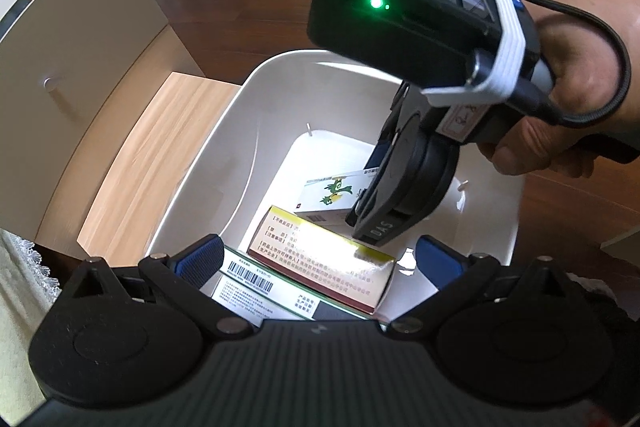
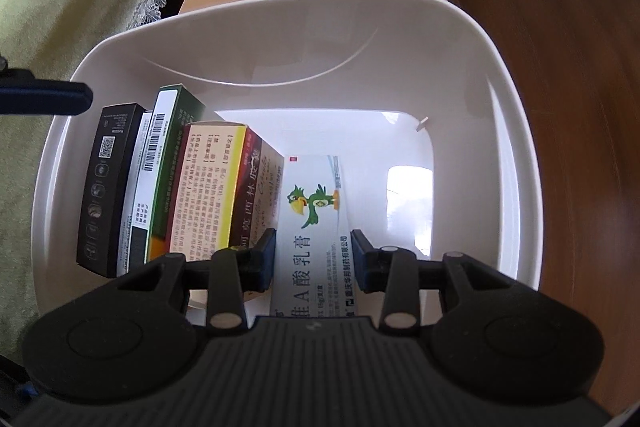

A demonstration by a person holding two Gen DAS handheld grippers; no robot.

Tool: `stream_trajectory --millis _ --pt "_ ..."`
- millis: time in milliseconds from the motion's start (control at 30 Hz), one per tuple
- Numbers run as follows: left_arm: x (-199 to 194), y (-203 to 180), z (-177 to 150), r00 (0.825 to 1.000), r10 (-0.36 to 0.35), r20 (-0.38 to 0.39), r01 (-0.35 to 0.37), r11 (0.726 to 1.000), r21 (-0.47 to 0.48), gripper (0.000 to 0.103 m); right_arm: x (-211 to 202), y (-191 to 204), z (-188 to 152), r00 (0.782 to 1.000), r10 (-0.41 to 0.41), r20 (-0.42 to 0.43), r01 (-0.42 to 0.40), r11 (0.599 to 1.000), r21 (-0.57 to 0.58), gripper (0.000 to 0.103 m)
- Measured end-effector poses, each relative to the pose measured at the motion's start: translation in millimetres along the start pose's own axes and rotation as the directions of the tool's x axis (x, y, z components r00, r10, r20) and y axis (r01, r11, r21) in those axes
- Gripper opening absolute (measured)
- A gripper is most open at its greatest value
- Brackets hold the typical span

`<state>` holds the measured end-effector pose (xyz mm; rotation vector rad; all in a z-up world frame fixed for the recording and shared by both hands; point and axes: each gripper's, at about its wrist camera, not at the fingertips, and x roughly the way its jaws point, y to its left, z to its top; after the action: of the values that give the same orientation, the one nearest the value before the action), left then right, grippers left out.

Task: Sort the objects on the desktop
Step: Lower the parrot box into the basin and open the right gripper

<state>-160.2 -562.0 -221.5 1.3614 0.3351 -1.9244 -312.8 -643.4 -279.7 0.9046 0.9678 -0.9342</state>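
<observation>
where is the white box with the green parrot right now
The white cardboard box with the green parrot is inside the white plastic bin, between the right gripper's fingers, just right of the red and yellow medicine box in the right wrist view.

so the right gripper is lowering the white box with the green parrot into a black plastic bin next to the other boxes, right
Not quite: the bin is white plastic, not black, as the right wrist view shows. The rest holds: the right gripper has its fingers on either side of the white box with the green parrot, inside the bin beside the row of upright boxes.
</observation>
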Motion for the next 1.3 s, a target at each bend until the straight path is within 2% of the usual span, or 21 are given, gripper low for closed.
stream_trajectory --millis 433,933,1000,1300 --pt "8.4 -2.1 -2.5 1.000 -0.005 -0.022 0.006 1.000 0.027 0.103 11.7 -3.6 -2.2 0.999 0.001 -0.032 -0.002 1.000 -0.028 0.034" --pt "15.2 0.9 -5.7 1.000 0.001 -0.026 0.001 0.997 0.073 0.103 13.0 -3.7 -6.7 0.999 -0.011 -0.030 0.010 1.000 -0.021 0.034" --pt "15.5 1.4 -6.1 1.000 0.002 -0.028 0.000 0.997 0.074 0.103 9.2 8.7 -21.6 1.000 -0.021 -0.023 0.021 1.000 -0.003 0.034" --pt "15.1 0.6 -6.5 0.999 0.013 -0.036 -0.010 0.996 0.084 0.103 5.7 12.5 -22.8 1.000 -0.005 -0.009 0.005 1.000 0.002 0.034"
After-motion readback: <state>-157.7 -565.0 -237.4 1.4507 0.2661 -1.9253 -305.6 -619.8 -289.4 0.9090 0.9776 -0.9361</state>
